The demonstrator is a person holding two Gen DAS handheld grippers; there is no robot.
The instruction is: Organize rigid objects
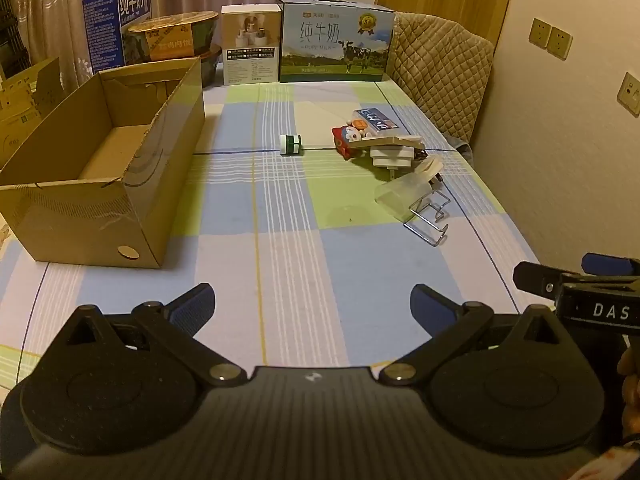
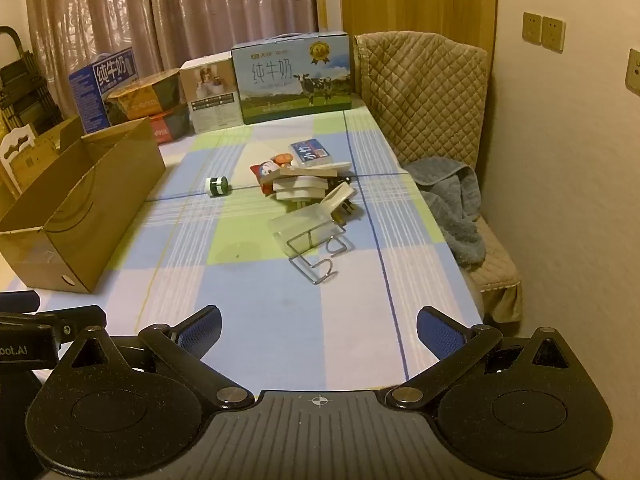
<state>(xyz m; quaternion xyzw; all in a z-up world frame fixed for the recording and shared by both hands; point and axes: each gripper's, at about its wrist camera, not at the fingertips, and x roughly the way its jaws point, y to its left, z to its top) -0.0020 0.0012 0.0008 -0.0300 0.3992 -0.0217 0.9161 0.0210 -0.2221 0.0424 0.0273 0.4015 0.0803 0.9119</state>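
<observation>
A pile of small rigid objects lies on the checked tablecloth: a blue-labelled clear case (image 1: 374,119) (image 2: 312,153), a red cartoon toy (image 1: 349,139) (image 2: 267,174), white stacked plastic pieces (image 1: 392,152) (image 2: 302,190), a clear plastic box (image 1: 400,196) (image 2: 302,224) and a wire rack (image 1: 428,218) (image 2: 316,258). A green-and-white spool (image 1: 291,144) (image 2: 217,185) lies apart, left of the pile. An open empty cardboard box (image 1: 100,184) (image 2: 80,200) stands at the left. My left gripper (image 1: 312,306) and right gripper (image 2: 319,326) are both open and empty, near the table's front.
Milk cartons (image 1: 336,40) (image 2: 294,78), a white product box (image 1: 251,50) and noodle bowls (image 1: 176,38) line the table's far edge. A quilted chair (image 2: 424,92) with a grey towel (image 2: 456,200) stands at the right. The right gripper shows at the left view's right edge (image 1: 580,288).
</observation>
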